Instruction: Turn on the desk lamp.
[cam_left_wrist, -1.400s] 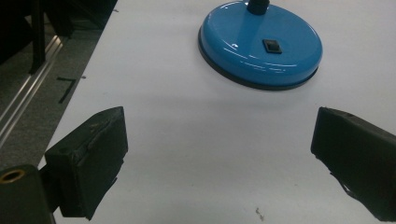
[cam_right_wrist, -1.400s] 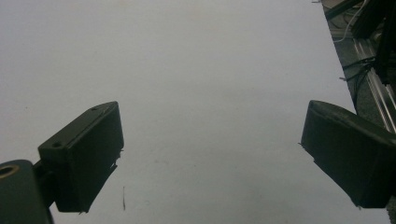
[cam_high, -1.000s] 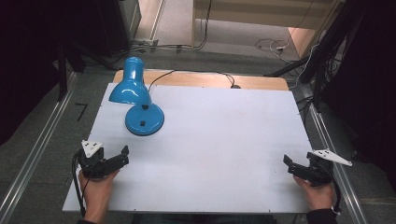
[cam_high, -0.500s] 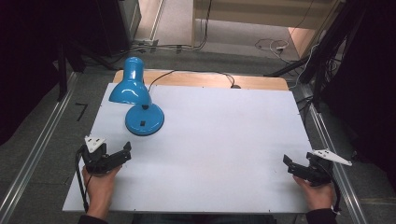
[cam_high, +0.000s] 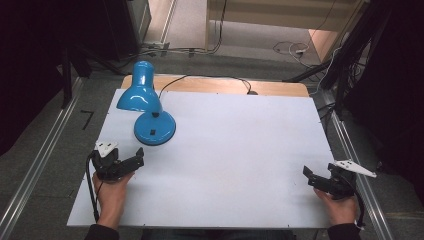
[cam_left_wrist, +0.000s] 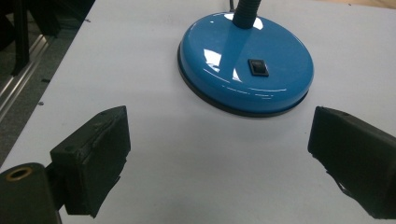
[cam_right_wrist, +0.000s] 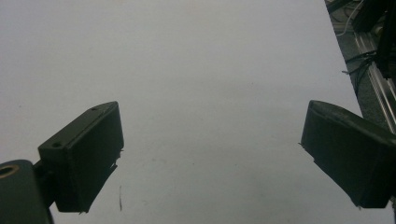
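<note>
Nudged forward, left gripper (cam_high: 131, 161) (jaws spread, empty) faces lamp base (cam_left_wrist: 246, 65) just ahead.

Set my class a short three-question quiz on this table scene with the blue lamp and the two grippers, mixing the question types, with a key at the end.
1. True or false: the left gripper grips the blue lamp.
2. Which gripper is nearer the lamp's base? A) left B) right
3. Fill in: the black switch sits on the lamp's ____.

Key:
1. False; its jaws stand open, short of the base, on the white table.
2. A; the right gripper is at the table's far right edge, open.
3. Base.
</note>
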